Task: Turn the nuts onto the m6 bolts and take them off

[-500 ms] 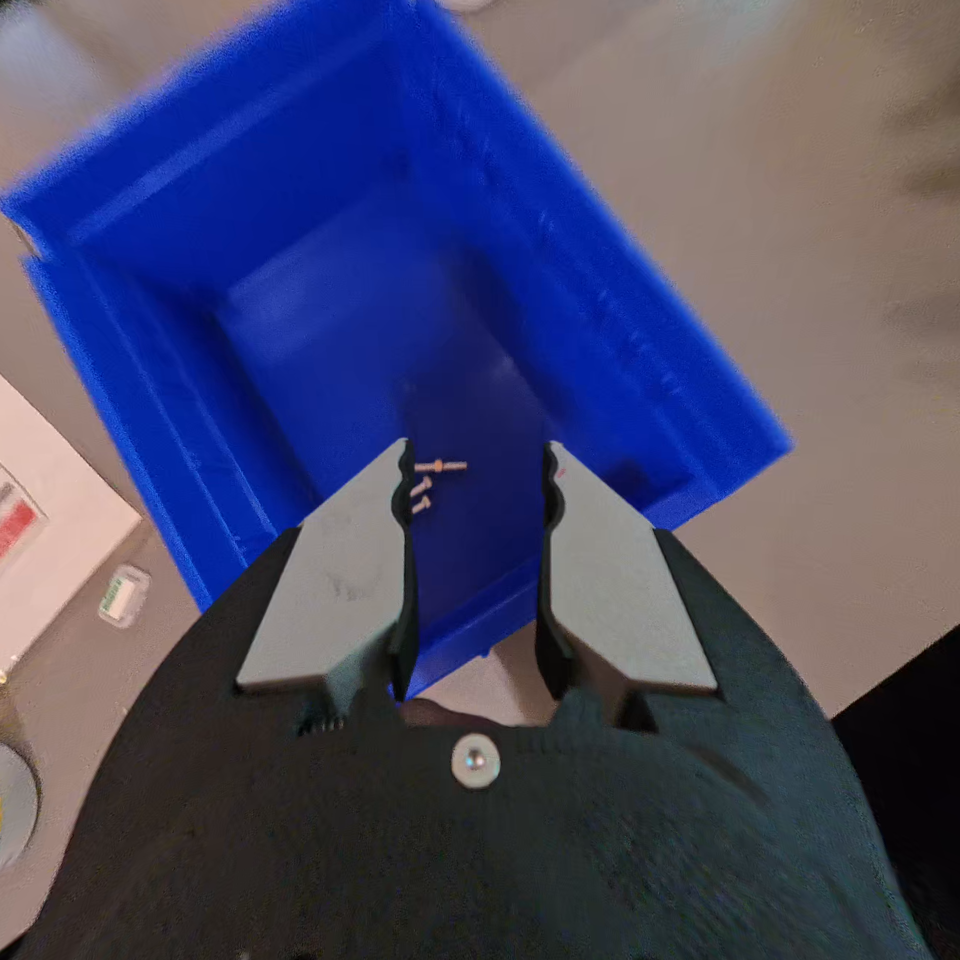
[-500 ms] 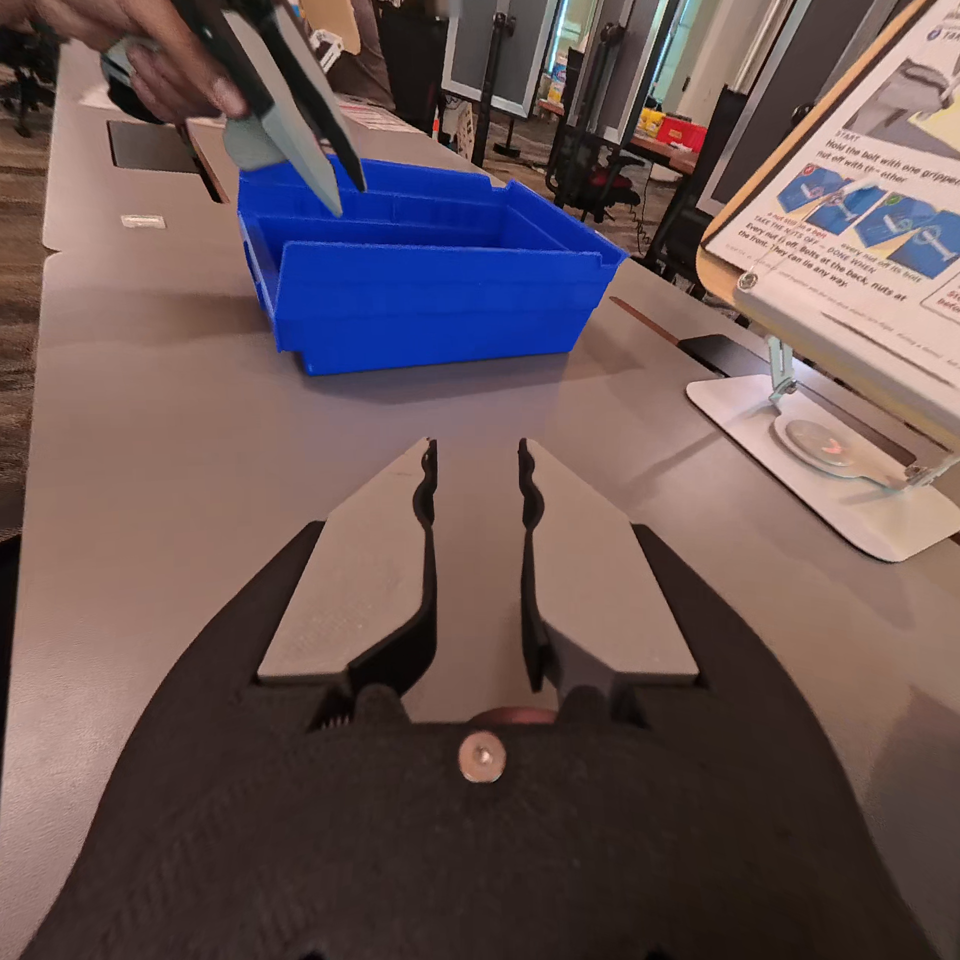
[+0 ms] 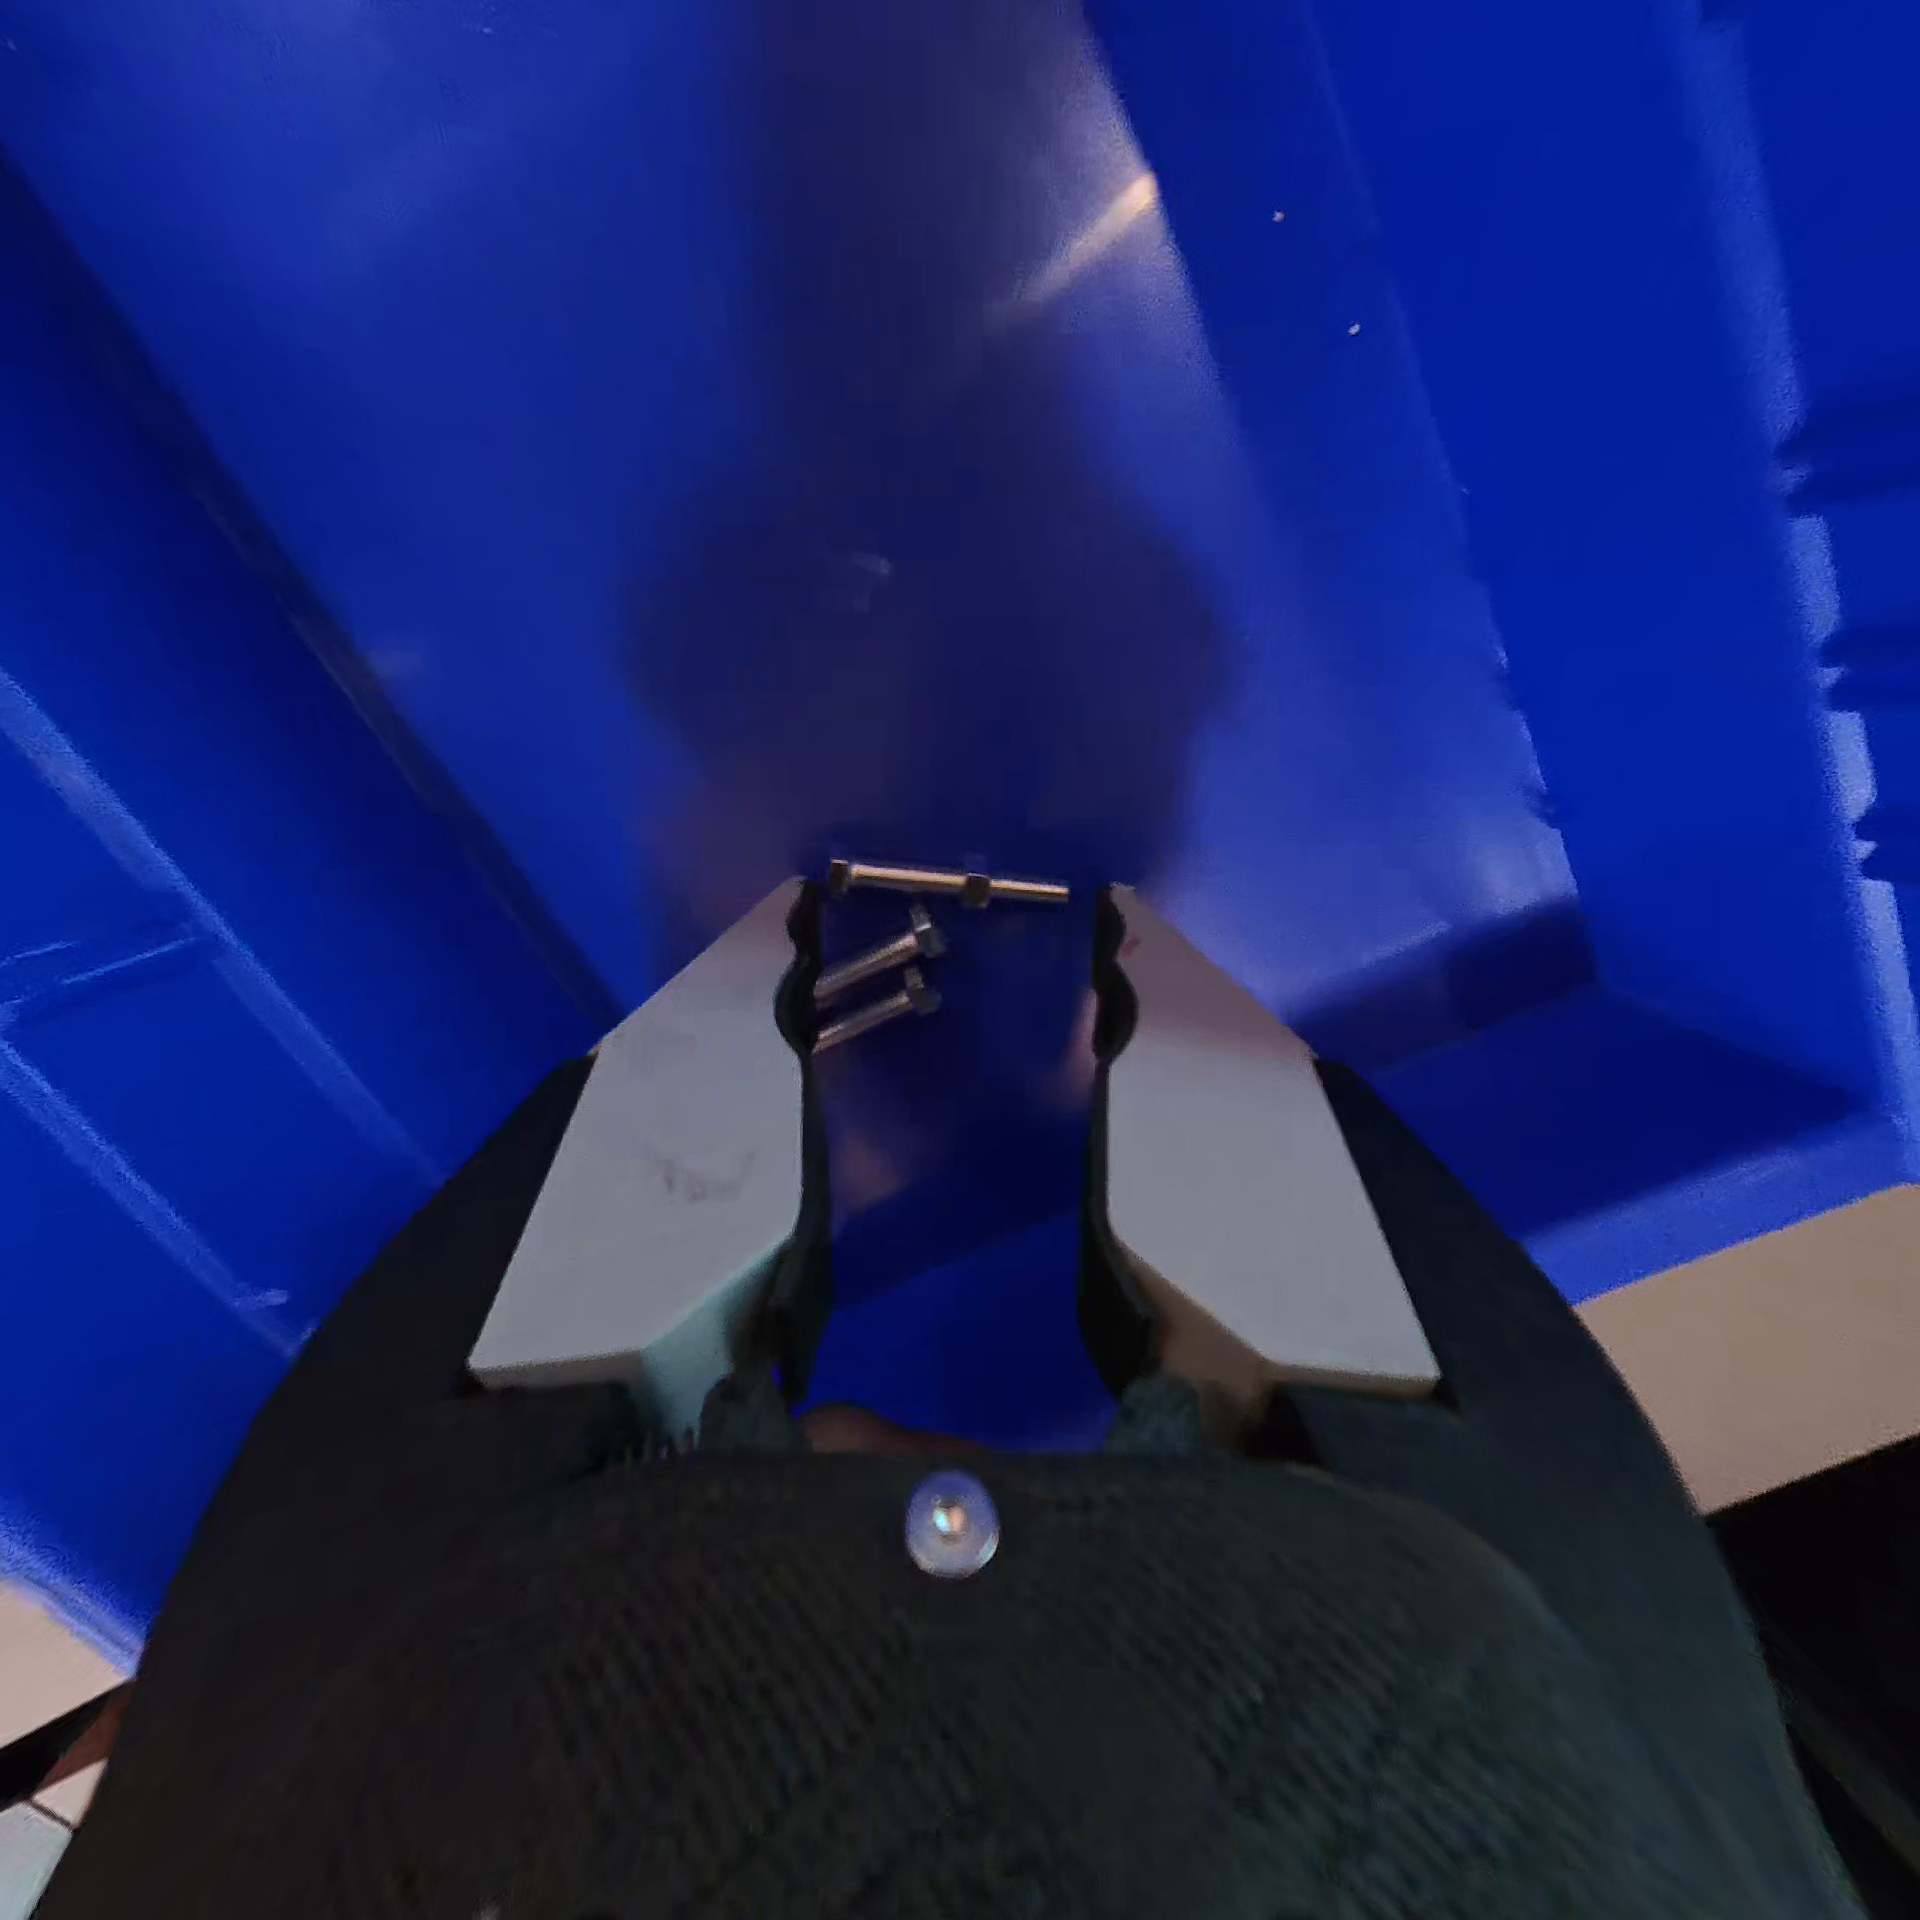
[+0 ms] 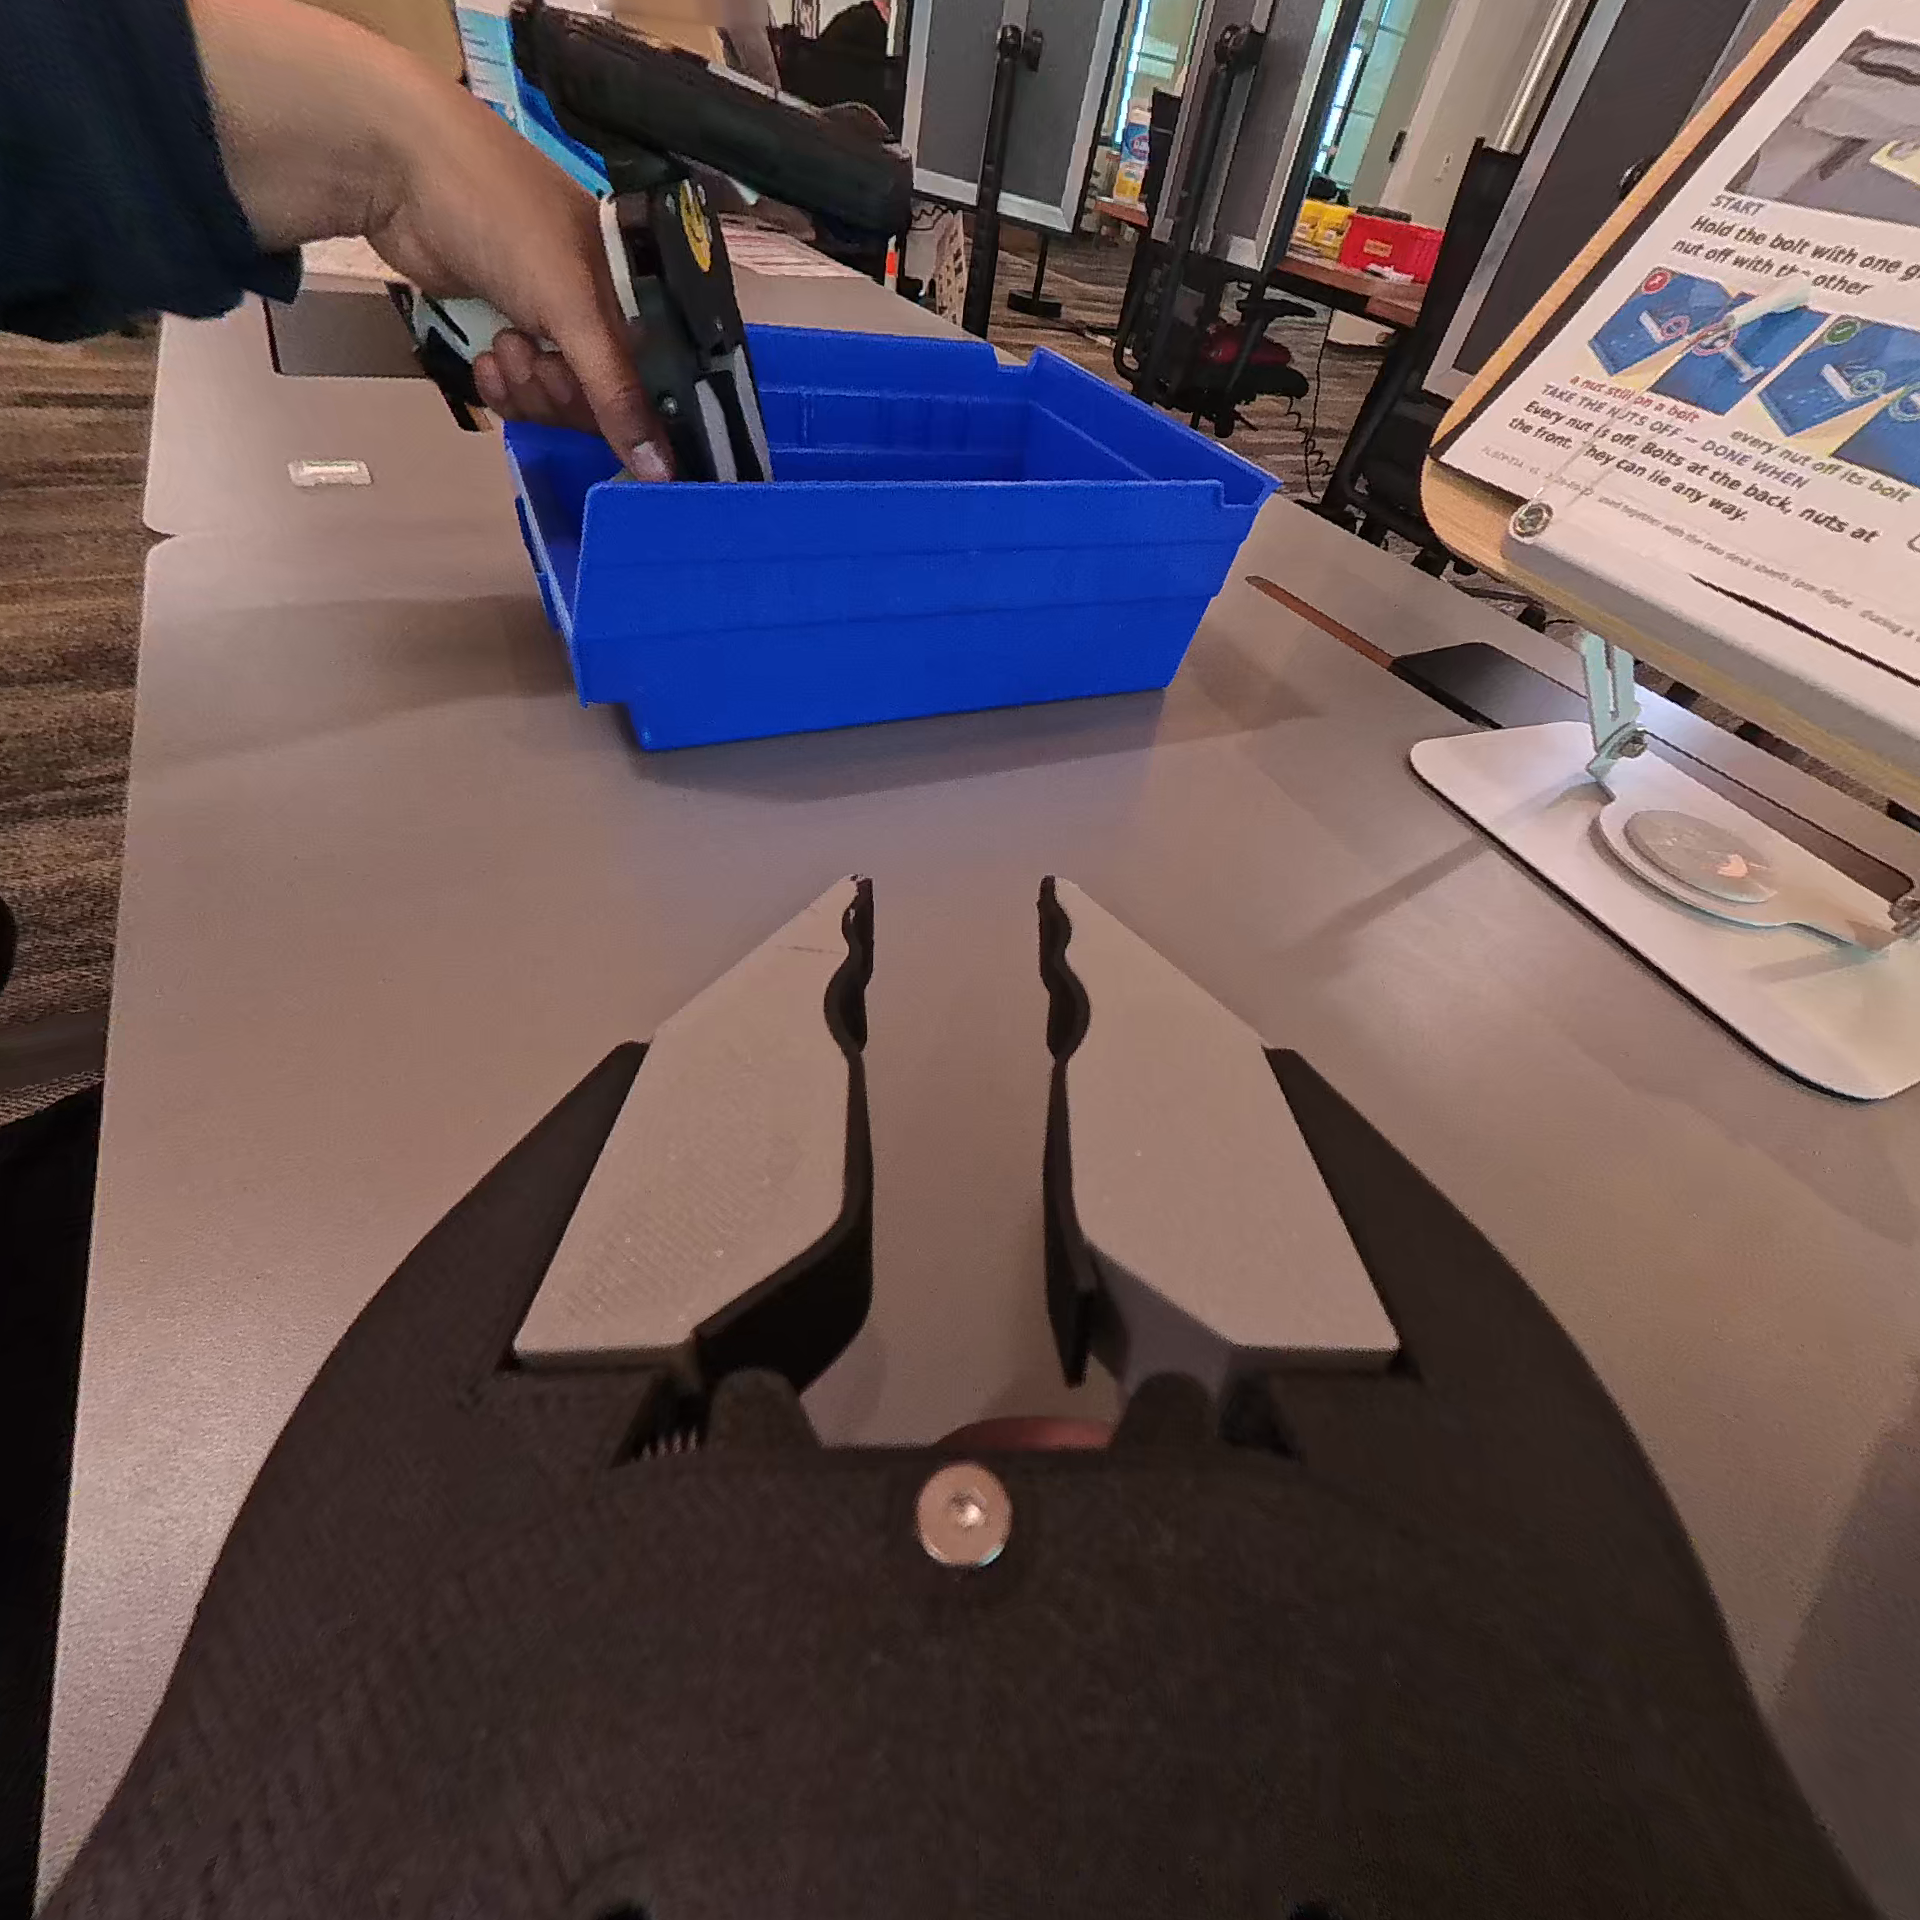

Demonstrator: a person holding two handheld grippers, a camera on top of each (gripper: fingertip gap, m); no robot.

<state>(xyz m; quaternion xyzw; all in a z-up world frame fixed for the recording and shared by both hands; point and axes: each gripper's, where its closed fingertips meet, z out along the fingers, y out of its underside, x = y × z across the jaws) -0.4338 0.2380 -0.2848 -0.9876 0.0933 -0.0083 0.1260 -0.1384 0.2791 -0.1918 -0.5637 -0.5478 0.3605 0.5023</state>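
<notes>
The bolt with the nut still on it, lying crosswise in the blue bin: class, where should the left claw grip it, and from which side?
Probably the bare shank between head and nut of the bolt with the nut, from above. It lies flat on the blue bin floor, across the open left claw.

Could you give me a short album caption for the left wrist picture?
Open tongs reach into a blue bin toward three small bolts.

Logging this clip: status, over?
Left claw open inside blue plastic bin, over three steel bolts. Right claw open, empty above grey table. Nothing blocking.
</notes>
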